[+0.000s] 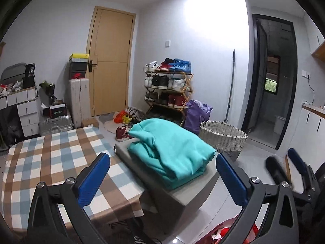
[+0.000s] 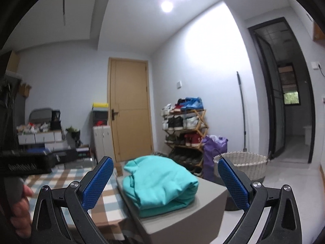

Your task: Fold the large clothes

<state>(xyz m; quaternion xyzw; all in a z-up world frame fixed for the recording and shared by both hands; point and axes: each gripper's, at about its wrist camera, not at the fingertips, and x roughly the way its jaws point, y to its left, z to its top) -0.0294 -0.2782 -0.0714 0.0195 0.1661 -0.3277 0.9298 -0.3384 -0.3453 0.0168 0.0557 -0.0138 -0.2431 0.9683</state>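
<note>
A folded turquoise fleece garment (image 1: 172, 152) lies on a grey rectangular padded block (image 1: 182, 195), which stands just beside a table covered in a brown, blue and white checked cloth (image 1: 50, 162). The left gripper (image 1: 162, 174) and the right gripper (image 2: 165, 181) both stand with blue-padded jaws wide apart, holding nothing, short of the garment. Behind the block: a white woven basket (image 1: 223, 134), a bamboo shoe rack (image 1: 168, 87), a tan wooden door (image 1: 111, 65).
</note>
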